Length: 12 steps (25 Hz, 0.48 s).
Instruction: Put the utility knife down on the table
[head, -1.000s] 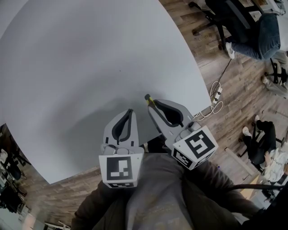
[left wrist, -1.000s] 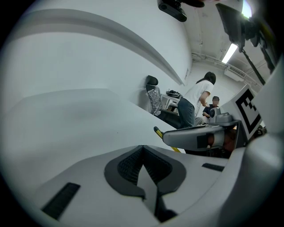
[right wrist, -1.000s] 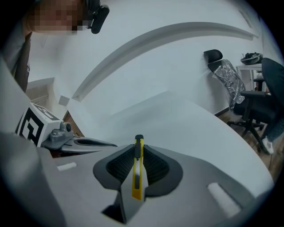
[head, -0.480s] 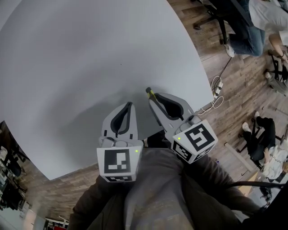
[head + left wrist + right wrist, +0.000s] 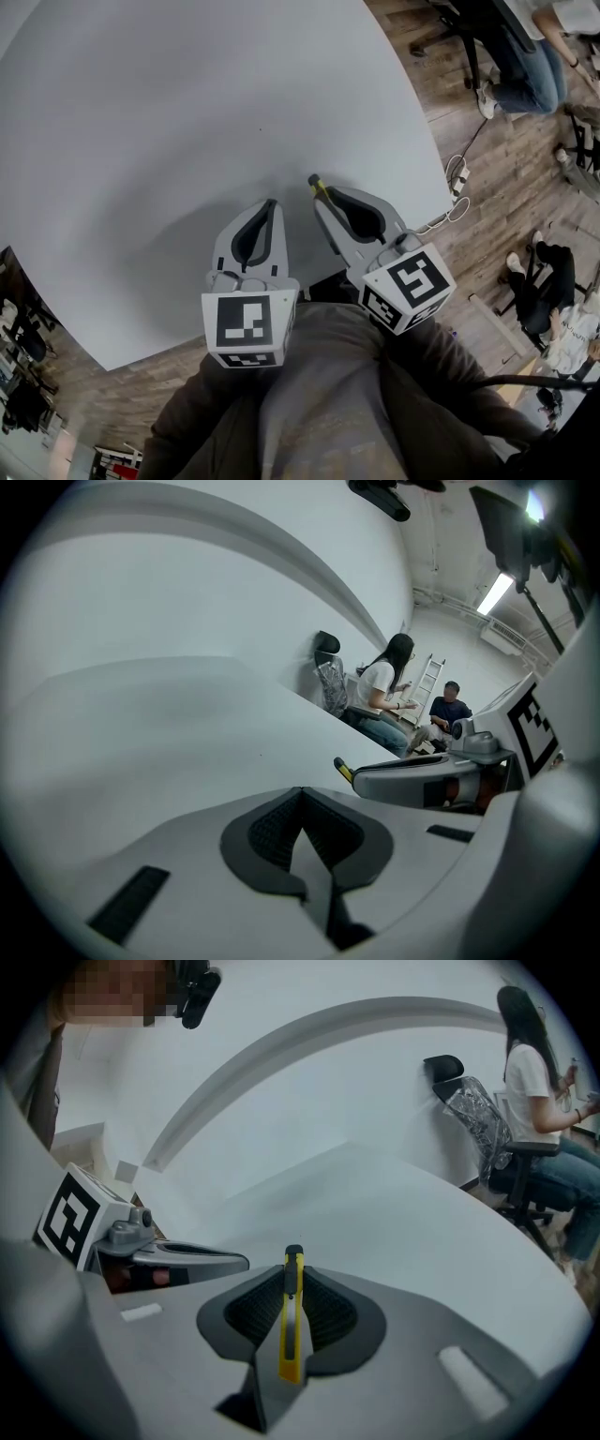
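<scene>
Between the right gripper's jaws is the yellow utility knife, pinched lengthwise, dark tip poking out over the grey counter. Left gripper sits just beside it, jaws pressed together, empty. Seated person and a chair are off past the counter's edge.

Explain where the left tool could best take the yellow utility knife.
Grip the short dark-tipped front end of the slim yellow plastic utility knife, probably from the left: only that end sticks out past the right tool, shut on its flat sides.
</scene>
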### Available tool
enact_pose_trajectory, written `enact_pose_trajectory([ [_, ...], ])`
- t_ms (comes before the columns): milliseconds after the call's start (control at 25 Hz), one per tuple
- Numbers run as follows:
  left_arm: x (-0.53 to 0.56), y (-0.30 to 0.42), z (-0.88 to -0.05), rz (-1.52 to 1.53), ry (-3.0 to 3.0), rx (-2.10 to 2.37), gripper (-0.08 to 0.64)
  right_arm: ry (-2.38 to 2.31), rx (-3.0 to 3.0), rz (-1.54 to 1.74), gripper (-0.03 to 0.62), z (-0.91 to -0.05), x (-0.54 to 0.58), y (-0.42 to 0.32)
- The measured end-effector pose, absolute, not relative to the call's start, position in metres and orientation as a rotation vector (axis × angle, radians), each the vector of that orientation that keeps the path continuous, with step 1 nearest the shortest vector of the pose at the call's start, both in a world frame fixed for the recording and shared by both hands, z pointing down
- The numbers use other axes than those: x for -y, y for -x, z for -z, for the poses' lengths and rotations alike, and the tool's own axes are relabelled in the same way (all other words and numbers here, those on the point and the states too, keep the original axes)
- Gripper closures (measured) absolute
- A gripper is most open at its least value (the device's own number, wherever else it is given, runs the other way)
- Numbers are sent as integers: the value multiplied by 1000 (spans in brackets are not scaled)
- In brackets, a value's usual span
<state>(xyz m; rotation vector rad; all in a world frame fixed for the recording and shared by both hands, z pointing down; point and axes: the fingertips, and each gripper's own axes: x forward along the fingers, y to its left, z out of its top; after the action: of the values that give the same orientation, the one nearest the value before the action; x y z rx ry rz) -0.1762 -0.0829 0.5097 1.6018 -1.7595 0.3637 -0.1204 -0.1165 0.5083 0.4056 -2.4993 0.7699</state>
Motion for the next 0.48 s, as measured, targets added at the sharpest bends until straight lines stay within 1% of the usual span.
enact_pose_trajectory([
  [480,95,177,-512,-380,-1620,1733,557,-428,2477,-789,529,-515,121,119],
])
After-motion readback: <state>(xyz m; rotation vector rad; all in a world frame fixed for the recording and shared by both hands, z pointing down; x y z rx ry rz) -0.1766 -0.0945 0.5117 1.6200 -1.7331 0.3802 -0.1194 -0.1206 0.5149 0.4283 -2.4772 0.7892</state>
